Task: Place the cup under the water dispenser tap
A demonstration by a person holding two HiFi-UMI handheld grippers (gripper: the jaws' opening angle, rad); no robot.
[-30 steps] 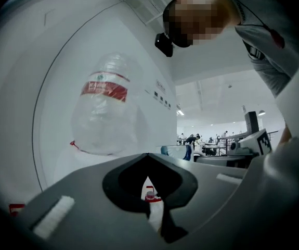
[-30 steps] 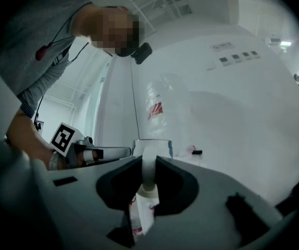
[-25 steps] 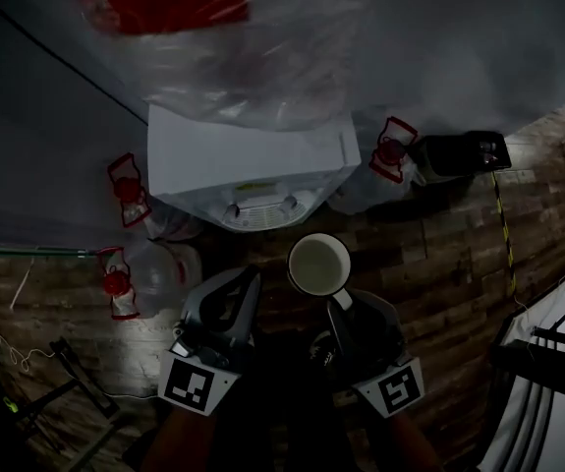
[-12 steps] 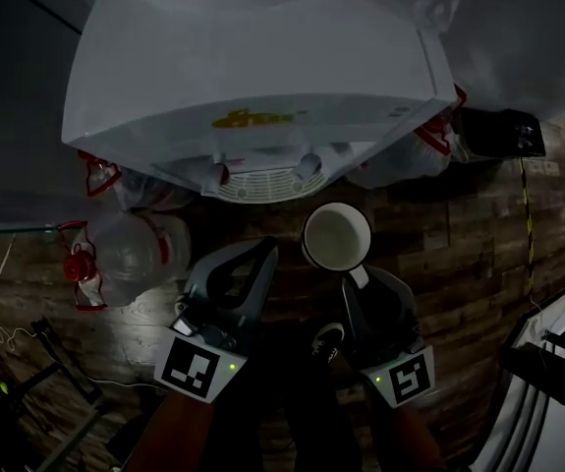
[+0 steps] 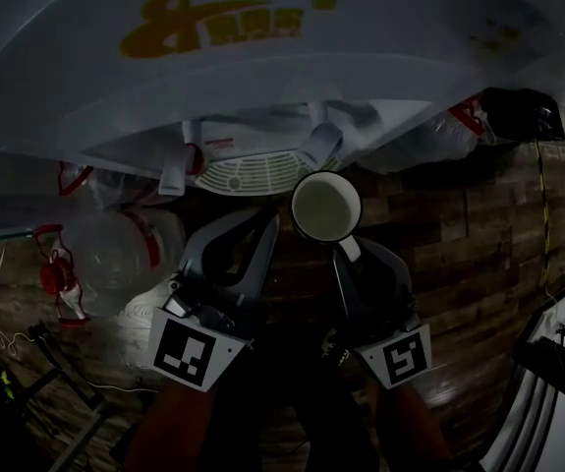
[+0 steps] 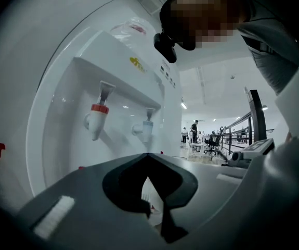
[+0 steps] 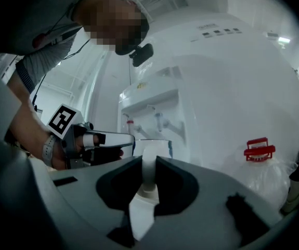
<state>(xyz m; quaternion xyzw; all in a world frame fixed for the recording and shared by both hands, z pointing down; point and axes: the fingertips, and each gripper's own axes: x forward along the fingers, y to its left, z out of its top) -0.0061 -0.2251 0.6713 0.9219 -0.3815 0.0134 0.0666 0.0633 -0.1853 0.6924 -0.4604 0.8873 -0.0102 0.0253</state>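
A white cup (image 5: 326, 206) hangs upright by its handle, and my right gripper (image 5: 347, 254) is shut on that handle. It sits just in front of the white water dispenser (image 5: 262, 77), close to the blue tap (image 5: 323, 146) and the round drip grille (image 5: 253, 173). The red tap (image 5: 174, 170) is further left. In the right gripper view the handle (image 7: 148, 176) stands between the jaws, with the cup (image 7: 154, 146) beyond. My left gripper (image 5: 265, 224) is shut and empty, left of the cup. In the left gripper view it (image 6: 148, 155) points level at both taps (image 6: 98, 120).
Clear water bottles (image 5: 115, 254) with red carry handles (image 5: 56, 273) stand on the wooden floor left of the dispenser. Another bottle with a red handle (image 7: 259, 149) is at its right. A black box (image 5: 518, 111) sits at the far right, and white rails (image 5: 557, 401) lie at the lower right.
Both grippers have sunk together with the cup. The dispenser now fills the top of the head view, and the cup has come close in front of the drip grille.
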